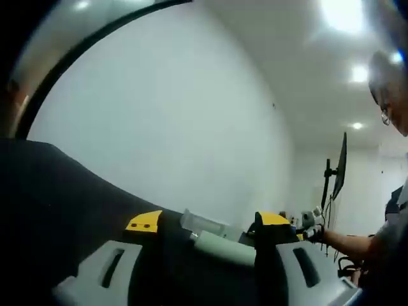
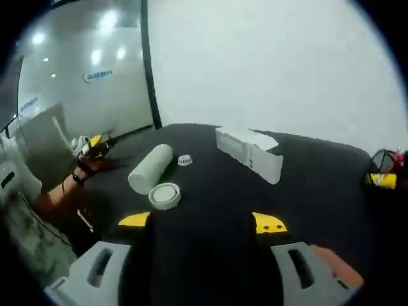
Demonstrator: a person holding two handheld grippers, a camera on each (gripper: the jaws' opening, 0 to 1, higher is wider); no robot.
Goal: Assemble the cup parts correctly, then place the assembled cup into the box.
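Two jaws of my left gripper (image 1: 207, 239) stand apart with nothing between them in the left gripper view; the pale green cup body (image 1: 224, 248) lies on its side just beyond them.

Turning to the right gripper view, my right gripper (image 2: 201, 223) is likewise open and empty. Nearest the cup body (image 2: 150, 168) sits the round lid (image 2: 165, 195), touching it; a small strainer piece (image 2: 185, 159) lies just beside; the white box (image 2: 250, 153) stands farther off. Cup looks light, rigid, smooth (likely slippery); I'd grip mid-barrel.

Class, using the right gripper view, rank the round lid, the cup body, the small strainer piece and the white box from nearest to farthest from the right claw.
1. Round lid, just ahead, left.
2. Cup body, lying on its side behind the lid.
3. Small strainer piece, centre.
4. White box, farthest, right.
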